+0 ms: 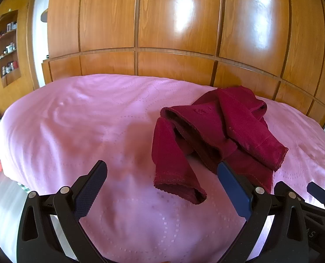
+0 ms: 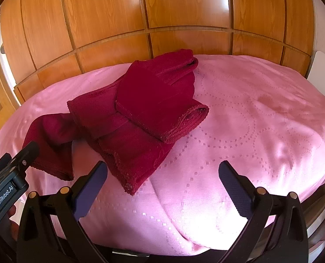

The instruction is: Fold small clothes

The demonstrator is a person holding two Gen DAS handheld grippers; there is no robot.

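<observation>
Both claws, left [image 1: 162,175] and right [image 2: 162,175], were spread wide; the soft, floppy red cloth [image 1: 215,131] looked easiest grabbed by a corner

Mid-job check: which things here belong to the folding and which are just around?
Job:
dark red garment, crumpled on the pink bedspread
left gripper, open
right gripper, open

Just around:
wooden wardrobe
shelf niche with small items

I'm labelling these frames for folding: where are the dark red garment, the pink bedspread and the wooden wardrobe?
dark red garment [image 2: 153,100]: right wrist view, on its top folded layer.
pink bedspread [image 1: 79,118]: left wrist view, bare patch left of the garment.
wooden wardrobe [image 1: 177,17]: left wrist view, glossy door panel.
</observation>
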